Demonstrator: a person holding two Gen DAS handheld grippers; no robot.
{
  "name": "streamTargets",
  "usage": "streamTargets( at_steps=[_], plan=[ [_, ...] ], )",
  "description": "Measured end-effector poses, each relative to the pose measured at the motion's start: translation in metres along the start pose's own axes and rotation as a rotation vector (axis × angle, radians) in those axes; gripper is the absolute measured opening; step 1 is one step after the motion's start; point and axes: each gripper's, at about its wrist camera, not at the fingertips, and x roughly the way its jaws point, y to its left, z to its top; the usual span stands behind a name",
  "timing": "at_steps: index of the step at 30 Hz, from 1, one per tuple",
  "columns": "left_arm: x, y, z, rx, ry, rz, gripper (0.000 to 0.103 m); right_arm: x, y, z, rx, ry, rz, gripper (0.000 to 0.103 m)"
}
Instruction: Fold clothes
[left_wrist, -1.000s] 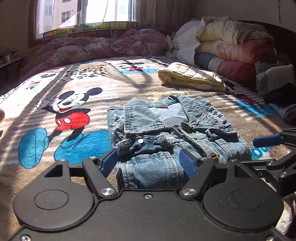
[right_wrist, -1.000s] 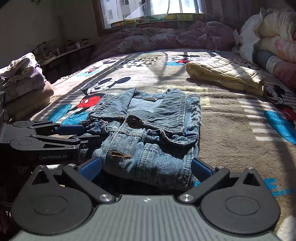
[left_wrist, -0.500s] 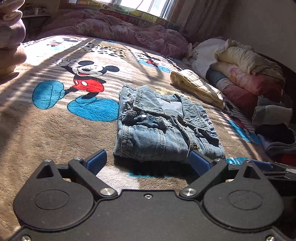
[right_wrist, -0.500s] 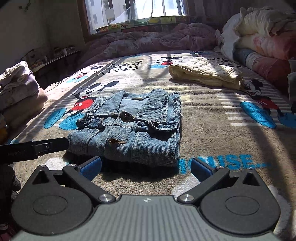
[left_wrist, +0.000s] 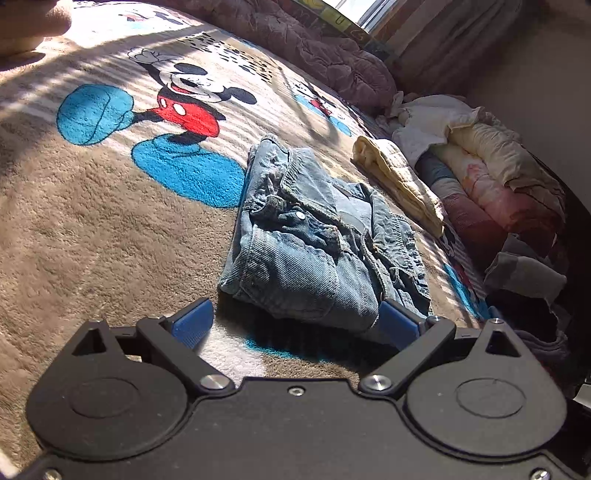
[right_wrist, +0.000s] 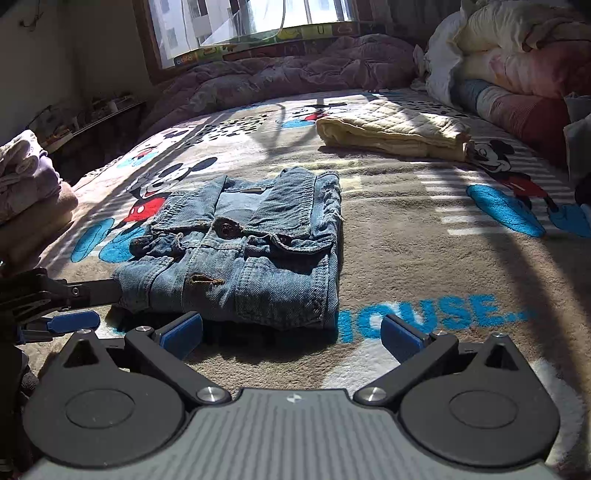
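A blue denim jacket (left_wrist: 317, 236) lies folded into a neat rectangle on the Mickey Mouse blanket (left_wrist: 110, 221); it also shows in the right wrist view (right_wrist: 251, 251). My left gripper (left_wrist: 295, 325) is open and empty, just short of the jacket's near edge. My right gripper (right_wrist: 291, 334) is open and empty, a little back from the jacket's near edge. The left gripper's fingers (right_wrist: 74, 321) show at the left edge of the right wrist view, beside the jacket's left corner.
A folded cream quilted piece (right_wrist: 391, 133) lies beyond the jacket. Rolled quilts and clothes (left_wrist: 491, 184) pile along the right side. A purple duvet (right_wrist: 288, 70) lies under the window. Folded clothes (right_wrist: 26, 184) are stacked at the left.
Both grippers have let go of the jacket and drawn back from it. The left wrist view has swung to the right and tilted. The jacket lies still, folded.
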Motion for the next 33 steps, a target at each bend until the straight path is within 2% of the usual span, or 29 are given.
streamTargets(
  at_steps=[4,7,8,10,11,12,14,17,19,20,22,26,29,31,32,33],
  plan=[
    [0.007,0.009,0.007,-0.054,-0.003,-0.025,0.097,0.002,-0.02,0.009,0.138,-0.084,0.121,0.102],
    [0.016,0.012,0.011,-0.074,-0.003,-0.047,0.096,0.026,-0.037,0.014,0.261,-0.086,0.195,0.101],
    [0.018,0.012,0.012,-0.072,-0.008,-0.049,0.096,0.035,-0.041,0.014,0.298,-0.081,0.215,0.099],
    [0.02,0.012,0.012,-0.071,-0.02,-0.044,0.093,0.053,-0.047,0.013,0.362,-0.064,0.231,0.084],
    [0.021,0.012,0.011,-0.072,-0.027,-0.039,0.091,0.06,-0.051,0.01,0.401,-0.061,0.235,0.073],
    [0.021,0.012,0.01,-0.072,-0.034,-0.034,0.09,0.066,-0.054,0.007,0.427,-0.058,0.239,0.07],
    [0.022,0.012,0.008,-0.073,-0.048,-0.025,0.077,0.073,-0.056,0.001,0.45,-0.059,0.238,0.07],
    [0.024,0.012,0.006,-0.075,-0.068,-0.011,0.06,0.08,-0.057,-0.003,0.46,-0.081,0.239,0.064],
    [0.02,0.017,0.006,-0.1,-0.078,-0.018,0.039,0.084,-0.061,-0.004,0.468,-0.101,0.247,0.051],
    [0.017,0.019,0.006,-0.117,-0.08,-0.026,0.032,0.087,-0.067,-0.006,0.496,-0.103,0.261,0.04],
    [0.008,0.018,0.004,-0.122,-0.076,-0.044,0.027,0.088,-0.077,-0.007,0.547,-0.101,0.294,0.031],
    [-0.02,0.01,-0.009,-0.129,-0.053,-0.077,0.022,0.07,-0.077,-0.002,0.521,-0.094,0.318,0.027],
    [-0.055,0.005,-0.032,-0.146,-0.021,-0.098,0.022,0.047,-0.09,-0.005,0.577,-0.048,0.356,0.026],
    [-0.068,0.009,-0.056,-0.145,0.037,-0.07,0.024,0.027,-0.094,-0.013,0.602,0.005,0.361,0.026],
    [-0.072,0.009,-0.066,-0.112,0.053,-0.038,0.031,0.019,-0.093,-0.017,0.597,0.034,0.355,0.026],
    [-0.076,0.003,-0.073,-0.026,0.034,0.017,0.034,0.013,-0.089,-0.022,0.569,0.056,0.336,0.029]
  ],
)
